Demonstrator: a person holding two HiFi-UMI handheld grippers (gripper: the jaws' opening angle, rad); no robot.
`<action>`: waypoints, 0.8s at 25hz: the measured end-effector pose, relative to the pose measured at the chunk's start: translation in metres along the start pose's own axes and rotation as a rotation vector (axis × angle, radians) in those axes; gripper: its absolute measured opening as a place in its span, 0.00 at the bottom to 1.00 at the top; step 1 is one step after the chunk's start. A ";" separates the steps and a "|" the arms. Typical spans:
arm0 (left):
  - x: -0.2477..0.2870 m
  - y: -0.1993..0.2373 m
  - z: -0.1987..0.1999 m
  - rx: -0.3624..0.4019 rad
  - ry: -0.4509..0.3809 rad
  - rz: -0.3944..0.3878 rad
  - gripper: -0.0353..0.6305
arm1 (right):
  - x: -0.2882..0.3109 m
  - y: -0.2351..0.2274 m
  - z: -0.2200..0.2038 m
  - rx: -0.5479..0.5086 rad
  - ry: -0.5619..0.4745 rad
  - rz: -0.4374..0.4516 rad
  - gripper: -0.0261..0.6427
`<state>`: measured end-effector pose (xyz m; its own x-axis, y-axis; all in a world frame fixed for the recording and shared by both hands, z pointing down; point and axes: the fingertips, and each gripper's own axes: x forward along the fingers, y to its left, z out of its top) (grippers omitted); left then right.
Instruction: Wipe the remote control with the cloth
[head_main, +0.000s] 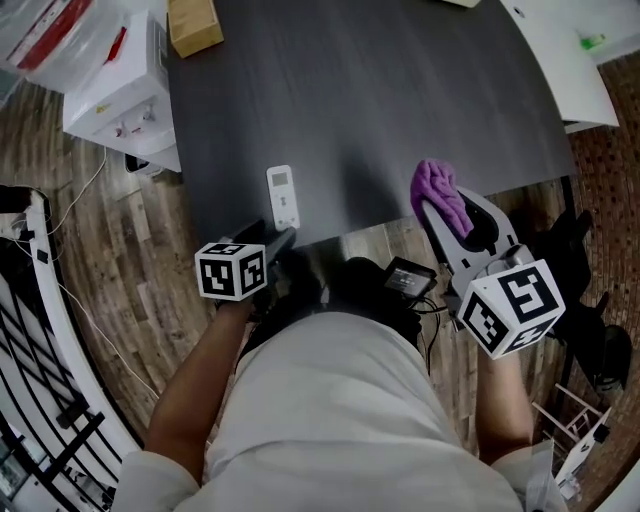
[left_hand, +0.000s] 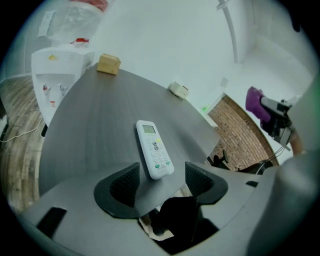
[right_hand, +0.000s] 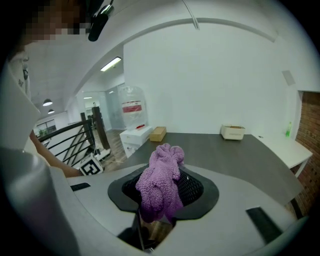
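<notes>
A white remote control (head_main: 283, 195) lies face up on the dark grey table (head_main: 380, 90), close to its near edge. In the left gripper view the remote control (left_hand: 154, 149) points away from me, its near end just between the spread jaws. My left gripper (head_main: 277, 241) is open and grips nothing; the jaws stand apart on either side of the remote's end (left_hand: 161, 180). To the right, above the table's near corner, my right gripper (head_main: 452, 212) is shut on a bunched purple cloth (head_main: 439, 193). The cloth (right_hand: 161, 184) fills the jaws and hangs down.
A cardboard box (head_main: 193, 25) sits at the table's far left corner and a small white box (left_hand: 179, 89) at its far edge. A white appliance (head_main: 120, 95) stands on the floor left of the table. Black railing (head_main: 40, 400) runs at the far left. A white desk (head_main: 560, 60) adjoins on the right.
</notes>
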<state>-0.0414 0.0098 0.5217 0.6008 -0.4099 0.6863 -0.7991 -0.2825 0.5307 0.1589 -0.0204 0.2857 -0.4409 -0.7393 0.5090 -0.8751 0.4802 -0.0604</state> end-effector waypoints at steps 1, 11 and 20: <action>-0.010 -0.002 0.001 -0.013 -0.032 -0.003 0.47 | -0.003 -0.002 -0.005 -0.004 0.001 0.004 0.23; -0.128 -0.111 -0.017 -0.356 -0.525 -0.379 0.46 | -0.055 0.004 -0.031 -0.011 -0.053 0.201 0.23; -0.206 -0.225 -0.055 -0.279 -0.822 -0.558 0.08 | -0.122 0.034 -0.075 0.195 -0.088 0.427 0.23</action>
<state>0.0163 0.2056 0.2887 0.5992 -0.7779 -0.1894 -0.3140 -0.4459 0.8382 0.1979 0.1219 0.2856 -0.7773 -0.5360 0.3294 -0.6291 0.6584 -0.4131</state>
